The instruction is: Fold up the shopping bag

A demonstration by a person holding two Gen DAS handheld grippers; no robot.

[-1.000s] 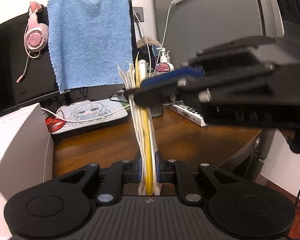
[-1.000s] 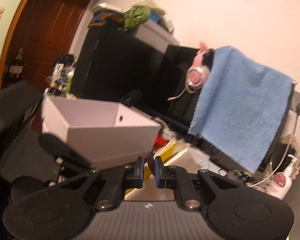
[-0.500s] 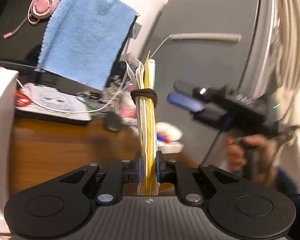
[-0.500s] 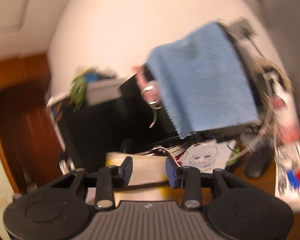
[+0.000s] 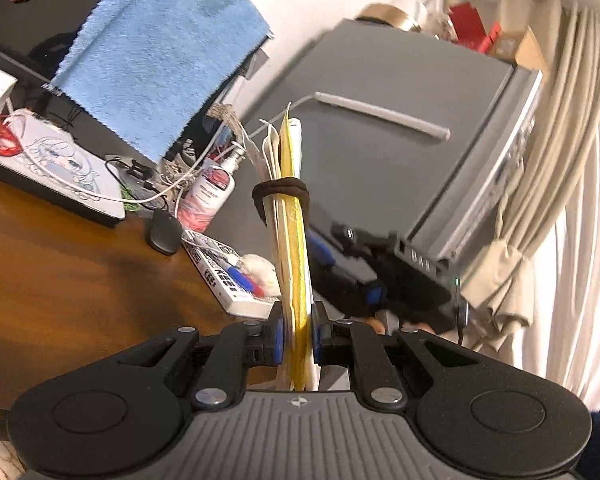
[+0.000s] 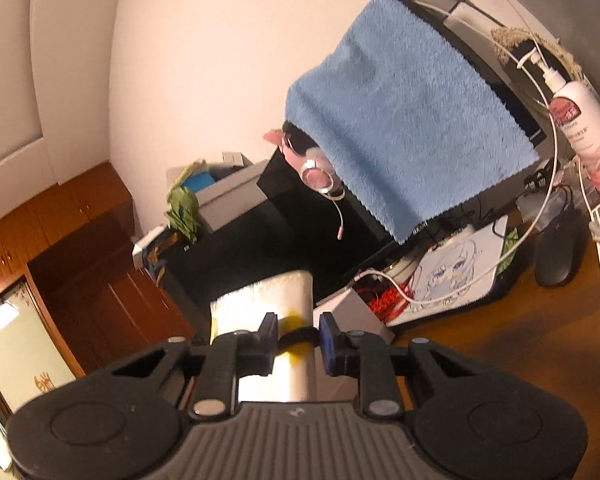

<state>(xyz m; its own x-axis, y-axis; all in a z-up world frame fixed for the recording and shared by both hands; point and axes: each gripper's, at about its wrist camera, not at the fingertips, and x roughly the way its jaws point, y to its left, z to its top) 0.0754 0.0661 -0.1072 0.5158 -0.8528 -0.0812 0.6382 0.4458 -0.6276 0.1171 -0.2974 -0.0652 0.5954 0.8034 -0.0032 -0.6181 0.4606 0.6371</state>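
Bag [image 5: 294, 248], folded into a flat white-and-yellow bundle, stands on edge in the air above the desk [image 5: 68, 264], its upper end rising past the grey cabinet [image 5: 384, 152]. A dark band [image 5: 280, 191] circles the bundle about midway up. The left gripper [image 5: 296, 330] is clamped on the bundle's lower end, both blue pads pressed against its sides.

In the right wrist view the same bundle shows broadside, white with a yellow patch, and the band [image 6: 298, 336] crosses it between the fingers. The right gripper [image 6: 298, 334] has its jaws parted on either side of the band; whether the pads touch the bundle cannot be told. From the left wrist view the right gripper [image 5: 340, 276] sits just beside the bundle on its right, slightly blurred, with part of a hand [image 5: 404, 326] under it.

On the desk behind lie a mouse [image 5: 164, 232], a printed book [image 5: 228, 276] with pens on it, a pump bottle [image 5: 214, 196], a mat [image 5: 56, 168] with a drawn figure, and loose white cable [image 5: 148, 198]. A blue towel [image 5: 160, 52] hangs over a monitor, with a pink headset [image 6: 320, 178] at its edge. Curtains [image 5: 548, 200] hang at far right.
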